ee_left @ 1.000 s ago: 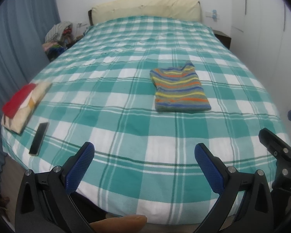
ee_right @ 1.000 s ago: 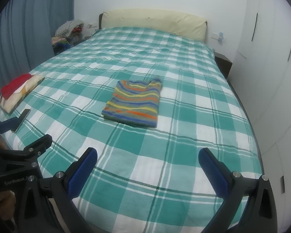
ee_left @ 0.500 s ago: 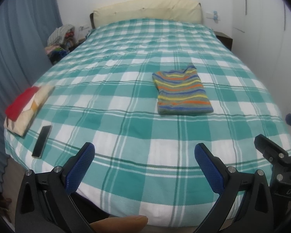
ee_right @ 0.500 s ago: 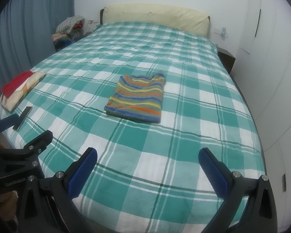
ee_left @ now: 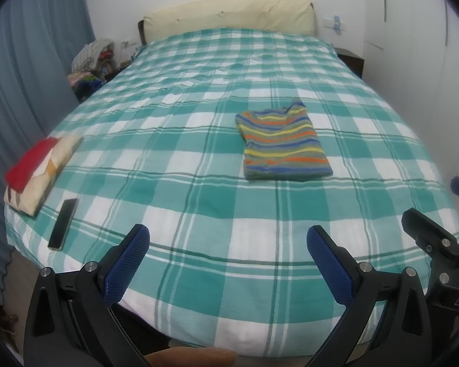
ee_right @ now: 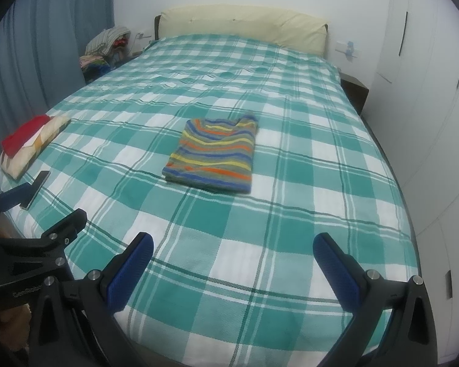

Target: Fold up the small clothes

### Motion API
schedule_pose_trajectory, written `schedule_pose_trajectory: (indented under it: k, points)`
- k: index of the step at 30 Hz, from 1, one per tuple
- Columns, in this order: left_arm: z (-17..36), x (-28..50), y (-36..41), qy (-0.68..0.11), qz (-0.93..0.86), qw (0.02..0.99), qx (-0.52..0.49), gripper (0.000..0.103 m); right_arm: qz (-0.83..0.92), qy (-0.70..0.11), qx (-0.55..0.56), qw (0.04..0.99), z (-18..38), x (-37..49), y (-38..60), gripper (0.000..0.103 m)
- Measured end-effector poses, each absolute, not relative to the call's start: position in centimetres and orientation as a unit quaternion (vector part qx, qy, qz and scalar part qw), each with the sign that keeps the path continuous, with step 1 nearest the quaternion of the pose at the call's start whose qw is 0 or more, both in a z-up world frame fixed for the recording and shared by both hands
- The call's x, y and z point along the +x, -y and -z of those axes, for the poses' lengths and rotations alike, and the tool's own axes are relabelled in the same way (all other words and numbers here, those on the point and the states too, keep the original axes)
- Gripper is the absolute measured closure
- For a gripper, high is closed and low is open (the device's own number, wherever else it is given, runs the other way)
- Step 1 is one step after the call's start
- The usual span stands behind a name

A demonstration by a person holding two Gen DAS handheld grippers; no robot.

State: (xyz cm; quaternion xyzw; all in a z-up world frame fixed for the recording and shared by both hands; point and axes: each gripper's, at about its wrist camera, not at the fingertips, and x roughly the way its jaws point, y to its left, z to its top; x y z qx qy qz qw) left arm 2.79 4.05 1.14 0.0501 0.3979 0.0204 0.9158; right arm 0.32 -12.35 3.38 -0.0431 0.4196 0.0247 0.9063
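A folded striped top point(ee_left: 283, 143) in blue, orange, yellow and grey lies flat on the green-and-white checked bed point(ee_left: 199, 195), right of the middle; it also shows in the right wrist view point(ee_right: 214, 154). My left gripper point(ee_left: 228, 244) is open and empty, held over the foot of the bed, well short of the top. My right gripper point(ee_right: 232, 252) is open and empty too, beside the left one over the bed's foot. Part of the right gripper's frame point(ee_left: 437, 244) shows at the right edge of the left wrist view.
A folded pile with a red piece on a cream patterned one point(ee_left: 39, 168) lies at the bed's left edge, with a black phone point(ee_left: 62, 227) just in front. Blue curtains hang at the left, white wardrobe doors point(ee_right: 428, 91) at the right. Clothes heap point(ee_left: 91, 64) beside the cream headboard point(ee_left: 229, 12).
Both grippers have drawn back and risen slightly, so the bed and the striped top sit a little lower and farther in view. Both jaws stay open. The clothes have not moved.
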Motion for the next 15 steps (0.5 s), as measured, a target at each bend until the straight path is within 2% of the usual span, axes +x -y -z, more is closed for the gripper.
schedule_pose_trajectory:
  k: [15]
  points:
    - [-1.3, 2.4, -3.6, -0.385, 0.002, 0.922, 0.038, 0.000, -0.012, -0.422, -0.035, 0.906, -3.5, 0.5, 13.3, 0.000]
